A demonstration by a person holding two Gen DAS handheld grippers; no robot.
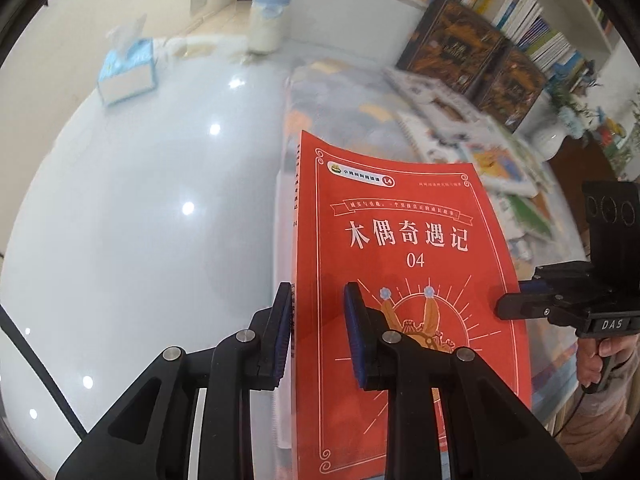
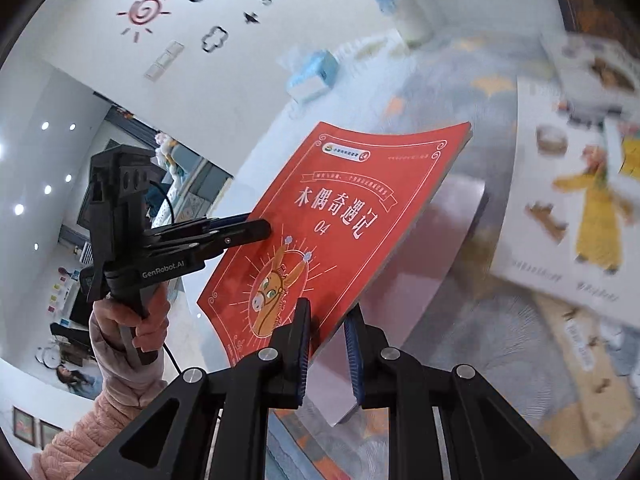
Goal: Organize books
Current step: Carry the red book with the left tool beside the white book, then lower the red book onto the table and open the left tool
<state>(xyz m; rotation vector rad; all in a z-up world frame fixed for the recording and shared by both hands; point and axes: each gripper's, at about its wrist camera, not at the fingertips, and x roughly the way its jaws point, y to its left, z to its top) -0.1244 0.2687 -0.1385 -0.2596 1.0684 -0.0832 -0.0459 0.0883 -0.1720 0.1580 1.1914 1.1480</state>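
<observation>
White glossy bench (image 1: 132,208) fills the left wrist view, with a patterned mat (image 2: 460,92) over the part nearer the bookshelf (image 1: 532,12). Bookshelf runs along the far edge of the bench, packed with upright books; two dark box sets (image 1: 472,56) stand at its foot. Loose picture books (image 1: 472,136) lie spread on the mat by that far edge, blurred. Red book (image 1: 404,280), white title and "04" on the cover with a donkey drawing, is lifted clear of the bench, tilted, held between both grippers above the mat's edge. Left gripper (image 1: 316,340) is closed down on the book's spine side, one blue pad on the cover, the other behind the spine. Right gripper (image 2: 328,356) is clamped on the opposite long edge near the lower corner, pads pressing front and back. Each gripper also shows in the other's view, jaws pinched flat on the book's edge. A hand (image 2: 150,320) in a fuzzy pink sleeve holds the left gripper's handle. Blue tissue box (image 1: 128,72) sits toward the far left corner of the bench; a blue-capped white bottle (image 1: 268,16) stands at the far edge, blurred.
</observation>
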